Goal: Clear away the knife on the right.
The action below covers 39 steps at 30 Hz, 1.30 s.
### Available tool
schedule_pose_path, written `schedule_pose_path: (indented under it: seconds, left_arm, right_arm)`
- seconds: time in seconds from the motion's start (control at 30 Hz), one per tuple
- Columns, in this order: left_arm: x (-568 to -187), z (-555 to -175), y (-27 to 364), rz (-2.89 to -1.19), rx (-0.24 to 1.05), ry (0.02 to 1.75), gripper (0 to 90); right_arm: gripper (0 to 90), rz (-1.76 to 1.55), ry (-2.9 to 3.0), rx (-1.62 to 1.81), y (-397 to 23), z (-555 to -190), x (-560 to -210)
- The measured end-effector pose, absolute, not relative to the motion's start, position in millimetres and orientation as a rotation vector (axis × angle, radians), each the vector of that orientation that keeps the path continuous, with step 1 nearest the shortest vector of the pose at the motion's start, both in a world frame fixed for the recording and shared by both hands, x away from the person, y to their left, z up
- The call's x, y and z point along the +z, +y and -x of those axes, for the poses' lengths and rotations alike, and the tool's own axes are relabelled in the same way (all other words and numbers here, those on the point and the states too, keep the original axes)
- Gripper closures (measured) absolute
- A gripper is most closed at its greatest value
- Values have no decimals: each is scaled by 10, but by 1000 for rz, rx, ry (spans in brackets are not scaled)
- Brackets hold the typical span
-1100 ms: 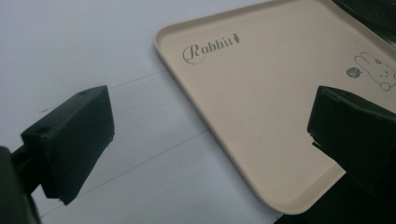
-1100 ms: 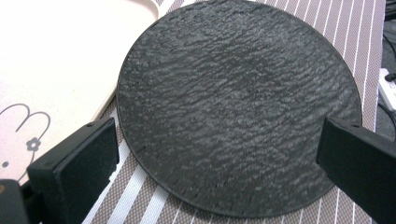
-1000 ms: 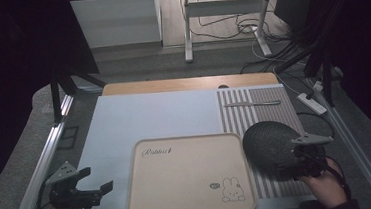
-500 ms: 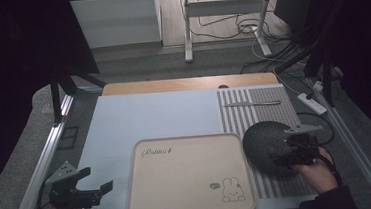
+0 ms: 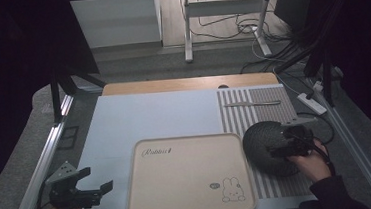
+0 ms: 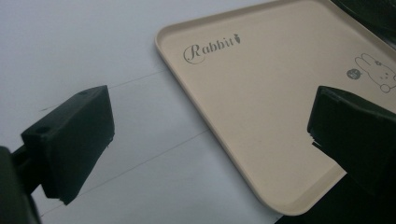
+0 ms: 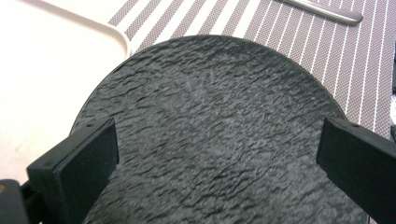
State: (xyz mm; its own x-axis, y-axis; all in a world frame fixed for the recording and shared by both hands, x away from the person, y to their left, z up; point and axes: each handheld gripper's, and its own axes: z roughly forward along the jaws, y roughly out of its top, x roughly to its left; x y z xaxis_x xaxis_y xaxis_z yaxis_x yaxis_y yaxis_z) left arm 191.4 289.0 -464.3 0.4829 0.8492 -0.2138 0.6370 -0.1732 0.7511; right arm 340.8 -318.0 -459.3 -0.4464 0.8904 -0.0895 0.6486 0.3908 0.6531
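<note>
While the right gripper point(image 5: 281, 152) hangs spread over the plate point(image 7: 215, 130), which lies on the striped mat point(image 5: 269, 110) beside the tray point(image 5: 189, 177), the rim should be pinched squarely; the left gripper point(image 5: 96, 191) is spread, idle

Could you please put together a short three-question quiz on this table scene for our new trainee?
1. True or false: the right gripper hovers over the black plate with its jaws apart.
2. What lies on the striped mat beyond the plate: A a knife, B a cup, C a sponge?
3. Which animal is drawn on the beige tray?

Key: 1 true; 2 A; 3 a rabbit.
</note>
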Motion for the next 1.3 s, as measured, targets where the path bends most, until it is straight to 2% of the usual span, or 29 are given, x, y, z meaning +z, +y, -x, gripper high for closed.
schedule_pose_path:
  seconds: [0.23,1.3]
  left_arm:
    - [-4644,-1915,2890,-1898,322,1237,17]
    - [-4647,-1923,2889,-1900,317,1240,19]
  right_arm:
    - [0,-1322,2218,846,-3216,-3547,-4600]
    - [0,-1325,2217,758,-3199,-4281,-4712]
